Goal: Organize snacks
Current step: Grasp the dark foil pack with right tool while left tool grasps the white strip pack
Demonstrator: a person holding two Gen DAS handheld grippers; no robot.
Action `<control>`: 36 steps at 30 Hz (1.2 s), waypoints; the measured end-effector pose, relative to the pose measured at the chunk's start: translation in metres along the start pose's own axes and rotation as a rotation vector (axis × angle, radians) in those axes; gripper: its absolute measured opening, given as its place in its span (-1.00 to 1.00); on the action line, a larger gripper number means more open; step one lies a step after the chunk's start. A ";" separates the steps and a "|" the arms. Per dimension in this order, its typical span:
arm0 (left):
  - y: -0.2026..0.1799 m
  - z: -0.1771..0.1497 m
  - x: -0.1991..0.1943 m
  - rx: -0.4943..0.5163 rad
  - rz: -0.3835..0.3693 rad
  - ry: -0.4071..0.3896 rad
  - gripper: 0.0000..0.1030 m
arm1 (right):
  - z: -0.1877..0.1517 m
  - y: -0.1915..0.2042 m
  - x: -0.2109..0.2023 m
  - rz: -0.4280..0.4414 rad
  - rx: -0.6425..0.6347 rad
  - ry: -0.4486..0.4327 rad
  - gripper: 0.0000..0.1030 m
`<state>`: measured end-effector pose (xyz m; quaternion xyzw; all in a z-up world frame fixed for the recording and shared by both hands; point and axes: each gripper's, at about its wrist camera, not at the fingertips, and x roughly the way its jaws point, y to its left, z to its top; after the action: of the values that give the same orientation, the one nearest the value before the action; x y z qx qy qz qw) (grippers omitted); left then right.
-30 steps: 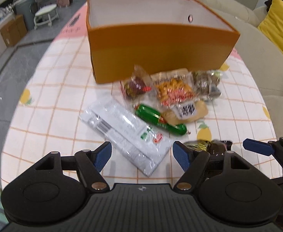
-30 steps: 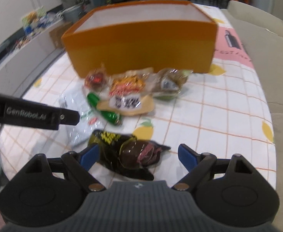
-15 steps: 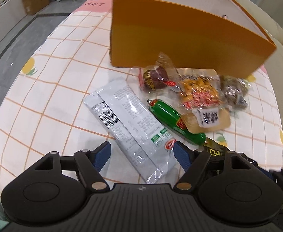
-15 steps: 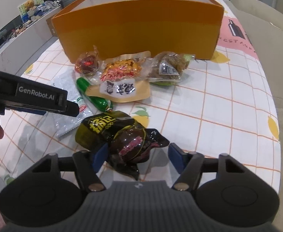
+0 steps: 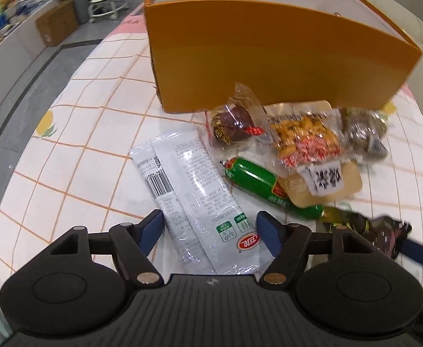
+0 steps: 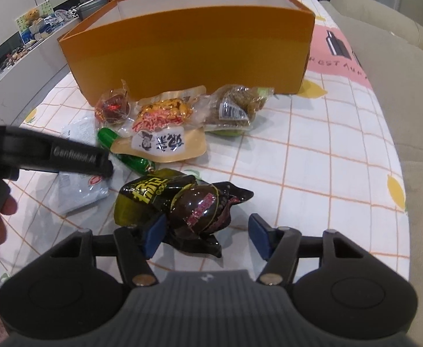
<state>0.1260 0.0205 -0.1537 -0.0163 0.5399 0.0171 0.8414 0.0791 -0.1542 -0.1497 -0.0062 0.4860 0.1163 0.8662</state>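
Note:
An orange box [image 5: 269, 57] stands open at the back of the table; it also shows in the right wrist view [image 6: 188, 49]. Snack packets lie in front of it: a grey-white flat packet [image 5: 199, 202], a green sausage [image 5: 263, 185], a red-wrapped sweet [image 5: 234, 124], an orange peanut pack [image 5: 306, 138], a tan pack with a label [image 6: 165, 144] and a brownish clear pack [image 6: 234, 107]. My left gripper [image 5: 210, 232] is open around the near end of the grey-white packet. My right gripper [image 6: 205, 235] is open around a dark crumpled packet [image 6: 182, 202].
The table has a white cloth with an orange grid and lemon prints [image 6: 327, 159]. A beige sofa [image 6: 399, 72] runs along the right side. The left gripper's body [image 6: 52, 153] reaches across the left of the right wrist view. Floor and furniture lie beyond the left table edge [image 5: 23, 57].
My left gripper has moved forward and down, so its fingers now straddle the grey-white packet. My right gripper has closed in on the dark packet, fingers still apart.

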 end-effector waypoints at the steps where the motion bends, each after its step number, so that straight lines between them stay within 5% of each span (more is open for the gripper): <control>1: 0.000 -0.001 -0.001 0.022 -0.008 0.008 0.55 | 0.000 0.000 -0.001 0.007 -0.012 -0.005 0.21; 4: 0.002 -0.006 -0.003 0.081 -0.033 0.033 0.51 | 0.000 0.001 -0.002 0.023 -0.040 -0.009 0.19; 7: 0.002 -0.013 -0.007 0.129 -0.067 0.061 0.50 | -0.001 0.000 0.000 0.044 -0.032 0.011 -0.11; 17: 0.000 -0.025 -0.016 0.217 -0.144 0.121 0.45 | -0.012 0.009 -0.008 0.154 0.024 0.098 -0.16; 20: -0.003 -0.033 -0.018 0.260 -0.143 0.130 0.45 | -0.013 0.012 -0.016 0.161 -0.025 0.091 -0.12; 28: 0.001 -0.028 -0.018 0.213 -0.155 0.099 0.64 | -0.012 0.014 -0.025 0.072 -0.296 -0.040 0.39; 36: 0.008 -0.022 -0.016 0.126 -0.145 0.100 0.70 | -0.017 0.022 -0.018 0.095 -0.463 -0.103 0.38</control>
<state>0.0989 0.0276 -0.1486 -0.0030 0.5784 -0.0788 0.8119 0.0513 -0.1380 -0.1408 -0.1760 0.4014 0.2655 0.8587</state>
